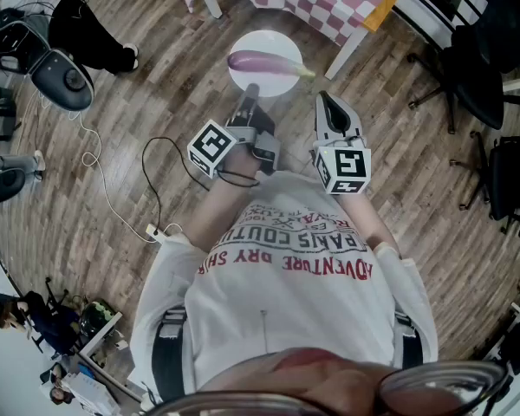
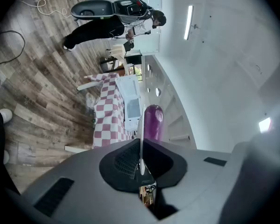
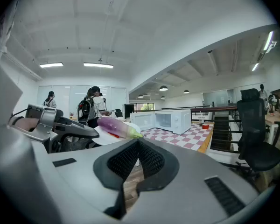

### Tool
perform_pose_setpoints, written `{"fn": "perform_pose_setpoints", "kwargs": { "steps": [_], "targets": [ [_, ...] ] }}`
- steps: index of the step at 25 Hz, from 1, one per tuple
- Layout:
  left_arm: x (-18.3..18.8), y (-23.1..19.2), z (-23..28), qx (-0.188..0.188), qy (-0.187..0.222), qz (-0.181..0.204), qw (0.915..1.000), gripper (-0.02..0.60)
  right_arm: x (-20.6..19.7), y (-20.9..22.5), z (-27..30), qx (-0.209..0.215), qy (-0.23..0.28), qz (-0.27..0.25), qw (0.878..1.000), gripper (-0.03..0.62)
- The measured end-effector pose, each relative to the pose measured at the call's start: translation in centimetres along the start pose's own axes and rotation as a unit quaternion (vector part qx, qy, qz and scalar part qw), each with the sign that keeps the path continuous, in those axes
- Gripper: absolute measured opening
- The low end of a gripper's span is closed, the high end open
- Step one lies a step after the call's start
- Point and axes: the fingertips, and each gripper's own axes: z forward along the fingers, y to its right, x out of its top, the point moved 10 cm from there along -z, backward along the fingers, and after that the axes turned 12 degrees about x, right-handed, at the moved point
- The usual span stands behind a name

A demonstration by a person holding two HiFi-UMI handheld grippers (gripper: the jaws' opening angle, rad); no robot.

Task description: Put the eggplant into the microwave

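Wood floor [image 1: 156, 102] below; left gripper [image 1: 250, 92] clamps plate [image 1: 269, 40] rim, right gripper [image 1: 326, 102] closed empty; tilt could roll eggplant [image 1: 264, 61] off.

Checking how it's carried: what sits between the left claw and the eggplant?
A white plate: the left claw pinches its rim, and the eggplant lies on it. The left gripper view shows this edge-on.

Head view: above the person, facing steeply down, eggplant [image 1: 264, 61] ahead. Left gripper view: rolled sideways, close behind the eggplant [image 2: 153, 122]. Right gripper view: near level, eggplant [image 3: 115, 126] left of centre. All share it.
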Motion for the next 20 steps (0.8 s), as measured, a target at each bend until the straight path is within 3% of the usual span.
{"fn": "perform_pose_setpoints", "kwargs": {
  "steps": [9,20],
  "targets": [
    [-1.5,-0.2,1.3,-0.002,-0.011,-0.019,0.9998,0.035,-0.6,1.2,-0.1,0.008,-0.006,0.0,1.0,0.026],
    [-1.5,-0.6,2.8,0.018,-0.01,-0.02,0.9996,0.035,-1.9,3.0,1.3,0.008,-0.009,0.036,0.999,0.026]
  ]
}}
